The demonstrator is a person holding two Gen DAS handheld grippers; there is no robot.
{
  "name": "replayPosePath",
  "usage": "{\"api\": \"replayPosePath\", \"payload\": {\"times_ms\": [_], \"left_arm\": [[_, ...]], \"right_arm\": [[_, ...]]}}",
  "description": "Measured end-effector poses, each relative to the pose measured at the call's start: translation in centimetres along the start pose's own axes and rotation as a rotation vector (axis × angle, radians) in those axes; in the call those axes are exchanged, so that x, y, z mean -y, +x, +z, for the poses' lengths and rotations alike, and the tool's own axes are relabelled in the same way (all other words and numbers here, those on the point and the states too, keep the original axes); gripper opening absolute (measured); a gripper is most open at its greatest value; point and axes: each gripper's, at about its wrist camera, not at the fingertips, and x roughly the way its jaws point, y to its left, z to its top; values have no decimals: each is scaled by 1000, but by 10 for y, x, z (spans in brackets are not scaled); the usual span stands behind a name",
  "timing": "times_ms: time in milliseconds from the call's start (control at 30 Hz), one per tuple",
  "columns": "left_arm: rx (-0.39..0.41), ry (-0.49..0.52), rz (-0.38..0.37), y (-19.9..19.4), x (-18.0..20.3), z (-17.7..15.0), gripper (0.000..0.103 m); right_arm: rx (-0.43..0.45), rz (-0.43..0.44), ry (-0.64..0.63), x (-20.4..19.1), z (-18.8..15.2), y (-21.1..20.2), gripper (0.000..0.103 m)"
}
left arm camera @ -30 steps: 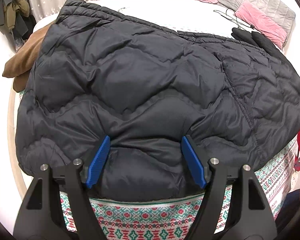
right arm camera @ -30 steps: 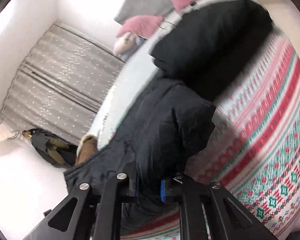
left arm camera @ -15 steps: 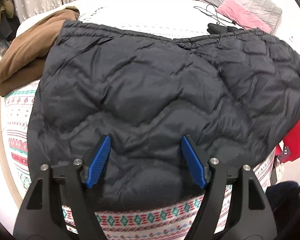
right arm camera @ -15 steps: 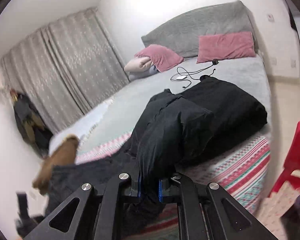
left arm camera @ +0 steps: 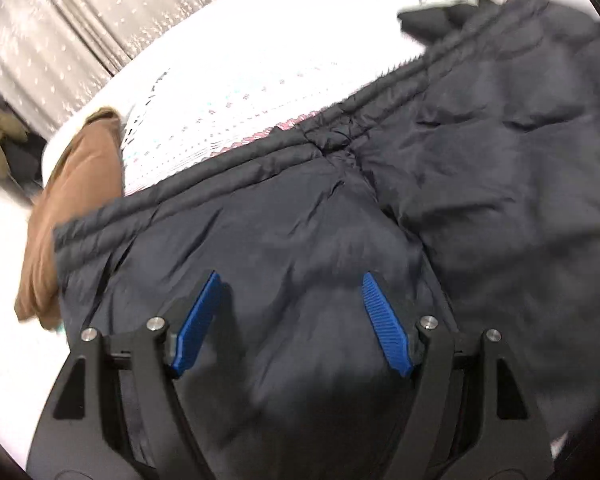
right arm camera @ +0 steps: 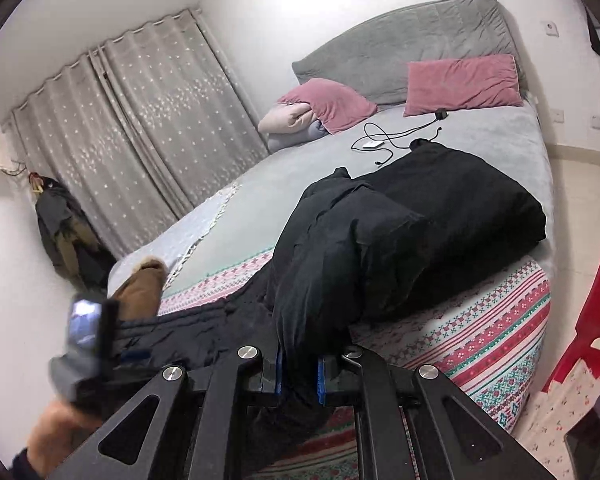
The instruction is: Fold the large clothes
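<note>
A large black quilted puffer jacket lies spread on the bed. My left gripper is open, its blue pads wide apart, low over the jacket's near part with fabric between them. My right gripper is shut on a fold of the jacket and holds it lifted above the bed's near edge. The left gripper's body shows blurred at the lower left of the right wrist view.
A brown garment lies at the bed's left edge. A folded black garment lies on the grey bed cover. Pink pillows, a charger cable, curtains and a red chair are around.
My left gripper has moved forward and low over the jacket, still open. My right gripper keeps its hold on the jacket fold and has steadied, lifted slightly.
</note>
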Motion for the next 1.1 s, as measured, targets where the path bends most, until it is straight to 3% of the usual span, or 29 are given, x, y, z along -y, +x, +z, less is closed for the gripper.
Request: {"api": "replayPosePath", "payload": {"times_ms": [267, 500, 700, 800, 1000, 1100], "left_arm": [[-14, 23, -42, 30, 32, 4, 72], [-33, -13, -152, 33, 14, 9, 72], [47, -129, -264, -10, -57, -9, 72], [94, -261, -336, -35, -116, -45, 72], [112, -612, -446, -48, -236, -128, 72], [166, -676, -467, -63, -264, -156, 73]], "right_arm": [[-6, 62, -23, -5, -5, -5, 11], [21, 82, -77, -22, -8, -10, 11], [39, 78, -72, -27, -5, -11, 11], [61, 59, -122, -38, -6, -13, 11], [119, 30, -264, -79, -10, -18, 11], [159, 25, -362, -111, -18, -18, 11]]}}
